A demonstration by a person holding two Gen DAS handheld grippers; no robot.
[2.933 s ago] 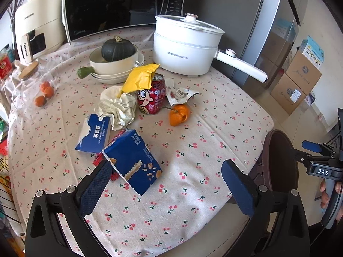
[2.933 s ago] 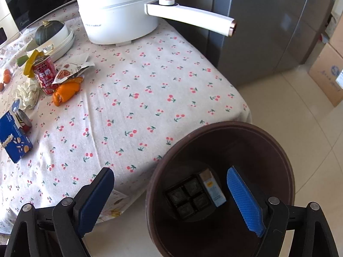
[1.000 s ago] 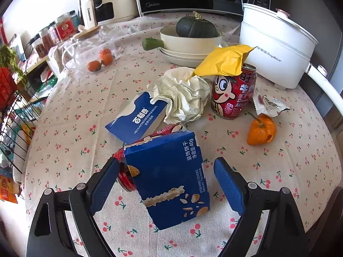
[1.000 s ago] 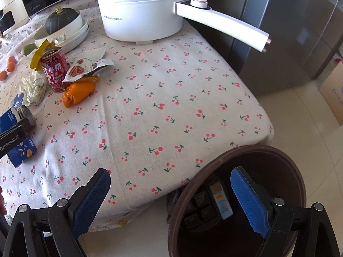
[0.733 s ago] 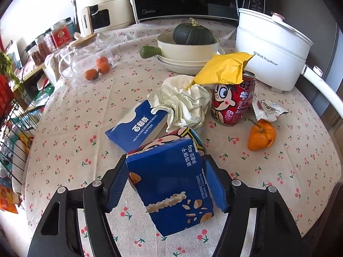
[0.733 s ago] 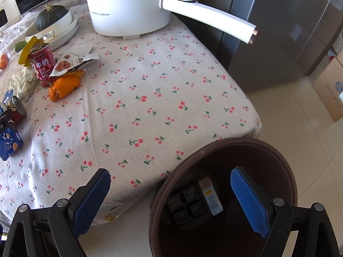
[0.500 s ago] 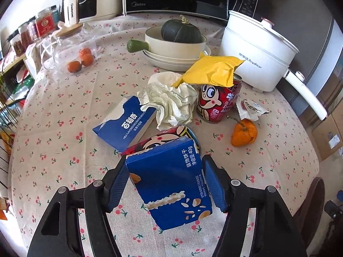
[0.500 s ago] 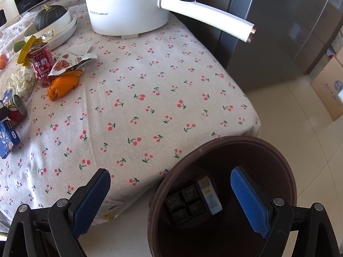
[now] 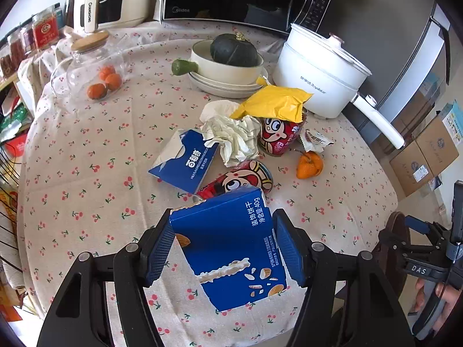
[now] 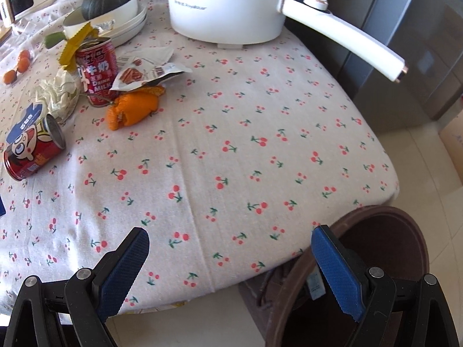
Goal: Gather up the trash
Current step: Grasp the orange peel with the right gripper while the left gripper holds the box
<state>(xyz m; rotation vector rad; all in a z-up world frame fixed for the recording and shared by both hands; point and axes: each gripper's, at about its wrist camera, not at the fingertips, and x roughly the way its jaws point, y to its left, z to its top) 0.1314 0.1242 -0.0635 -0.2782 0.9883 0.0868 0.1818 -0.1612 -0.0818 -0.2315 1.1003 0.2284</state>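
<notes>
Here my left hand-held gripper (image 9: 224,244) pinches the light, crushable blue biscuit box (image 9: 231,245) by its side panels, while my right hand-held gripper (image 10: 231,271) hangs spread and empty.

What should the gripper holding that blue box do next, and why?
Probably carry it over to the brown bin at the table's edge and let go there. The left gripper already has the blue biscuit box clamped between its pads and tilted up over the tablecloth, while the right gripper waits open beside the bin.
</notes>
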